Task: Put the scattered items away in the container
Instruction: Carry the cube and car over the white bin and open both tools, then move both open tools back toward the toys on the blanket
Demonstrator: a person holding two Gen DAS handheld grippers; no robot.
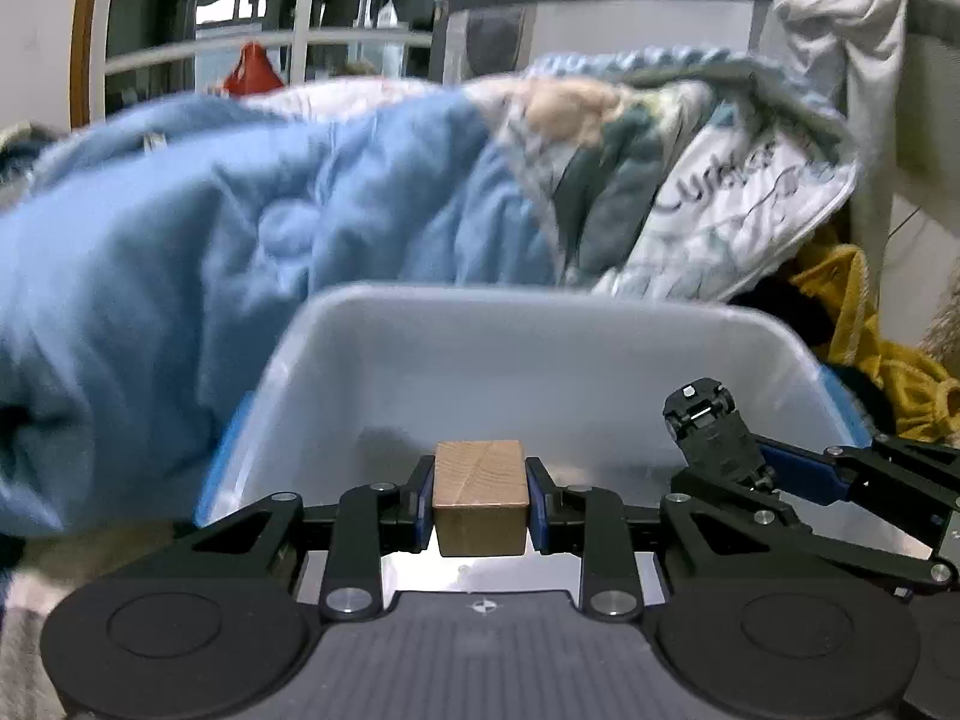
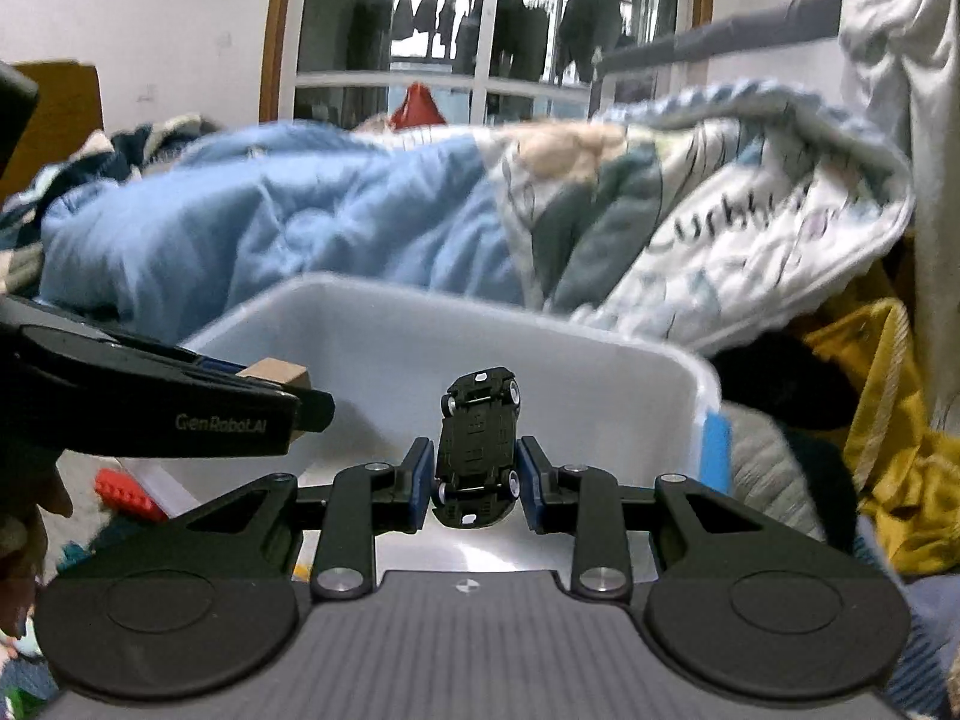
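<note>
My left gripper (image 1: 480, 498) is shut on a wooden block (image 1: 480, 495) and holds it over the near part of a white plastic bin (image 1: 420, 348). My right gripper (image 2: 477, 480) is shut on a black toy car (image 2: 478, 450), its underside facing me, over the same bin (image 2: 600, 372). In the left wrist view the right gripper and the car (image 1: 702, 414) show at the right. In the right wrist view the left gripper and the block (image 2: 276, 372) show at the left. The bin's floor is mostly hidden.
A blue quilt (image 1: 210, 228) and a patterned blanket (image 1: 720, 192) are piled just behind the bin. Yellow cloth (image 2: 888, 420) lies at the right. A red toy brick (image 2: 129, 495) lies left of the bin. The bin has blue handles (image 2: 717, 444).
</note>
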